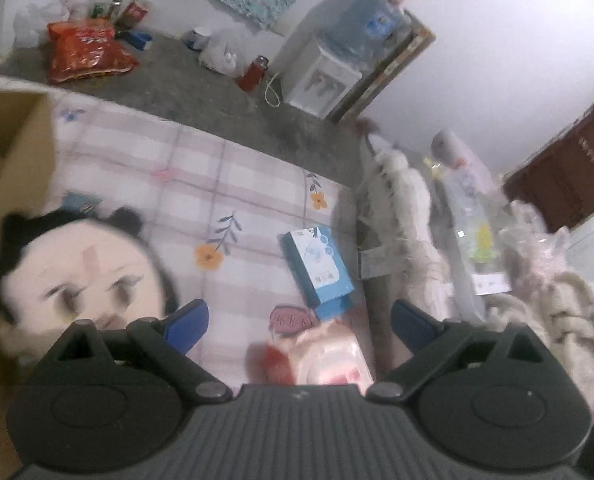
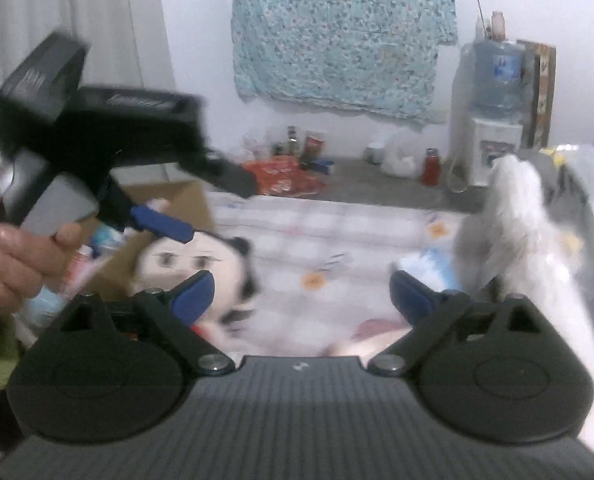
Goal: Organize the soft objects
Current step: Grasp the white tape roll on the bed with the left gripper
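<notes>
Both pictures are blurry. The left gripper (image 1: 299, 322) is spread wide over the quilt (image 1: 233, 184), with nothing between its blue fingers (image 1: 189, 322). The right gripper (image 2: 301, 294) is spread wide too and holds nothing.

A doll (image 1: 85, 268) with a pale face and black hair lies on the quilt, right beside a box (image 1: 13, 184). The left edge of the picture cuts off the box. In the right view the box holds some small things, but they are too blurry to name, and the person's hand (image 2: 13, 256) hides part of it.

A blue pack (image 1: 317, 264) lies flat on the quilt, right of the doll. Just below it is a pink and red soft thing (image 1: 329, 360), half hidden by the gripper body. I cannot tell what it is.

A white furry thing (image 1: 409, 216) lies along the right edge of the quilt. Its lower end is out of view.
</notes>
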Tool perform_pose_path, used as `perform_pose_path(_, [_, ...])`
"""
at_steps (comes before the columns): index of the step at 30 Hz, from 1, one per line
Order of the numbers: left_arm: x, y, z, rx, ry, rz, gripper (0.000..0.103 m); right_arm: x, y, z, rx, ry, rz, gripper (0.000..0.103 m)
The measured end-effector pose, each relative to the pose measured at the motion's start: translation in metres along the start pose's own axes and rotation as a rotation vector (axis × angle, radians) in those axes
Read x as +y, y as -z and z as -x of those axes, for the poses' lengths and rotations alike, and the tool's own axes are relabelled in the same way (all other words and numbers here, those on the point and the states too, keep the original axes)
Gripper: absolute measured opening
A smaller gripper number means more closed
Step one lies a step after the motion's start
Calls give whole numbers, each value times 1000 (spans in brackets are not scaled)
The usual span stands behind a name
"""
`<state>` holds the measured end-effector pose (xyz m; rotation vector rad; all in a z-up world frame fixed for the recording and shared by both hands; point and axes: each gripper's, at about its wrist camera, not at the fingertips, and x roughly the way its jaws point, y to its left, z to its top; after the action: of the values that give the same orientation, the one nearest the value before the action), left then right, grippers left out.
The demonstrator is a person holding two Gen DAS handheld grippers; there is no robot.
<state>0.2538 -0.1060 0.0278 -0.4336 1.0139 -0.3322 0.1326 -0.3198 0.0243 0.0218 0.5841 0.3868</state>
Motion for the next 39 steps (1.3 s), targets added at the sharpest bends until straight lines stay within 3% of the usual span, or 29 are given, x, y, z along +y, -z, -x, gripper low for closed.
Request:
perform_pose_path(3, [-4, -7, -41, 55, -54, 15, 98, -23, 0, -28, 62, 13, 10, 97])
perform_pose_path(6, [2, 3, -68, 117, -93, -46, 92, -32, 12, -60, 105, 41, 15, 97])
perform_pose_path(13, [13, 49, -90, 198, -261, -437, 71, -71, 38, -80, 123, 75, -71, 97])
perform_pose_path(15, [7, 63, -93, 218, -302, -563, 71, -82, 44, -82, 114, 59, -125, 97])
perform_pose_path(21, [5, 89, -102, 310, -342, -740, 65, -92, 58, -84, 106, 1, -209, 97])
perform_pose_path(30, [0, 100, -118, 486, -388, -944, 65, -91, 61, -83, 106, -78, -241, 97])
perform_pose_path(33, [-2, 98, -123, 534, -377, -986, 59, -89, 63, -82, 99, -88, -242, 97])
perform_pose_path(37, [-3, 89, -129, 576, -399, -1013, 42, -85, 64, -80, 86, -108, -232, 97])
perform_pose_path(39, [-3, 87, -130, 587, -395, -1008, 40, -81, 64, -77, 80, -109, -212, 98])
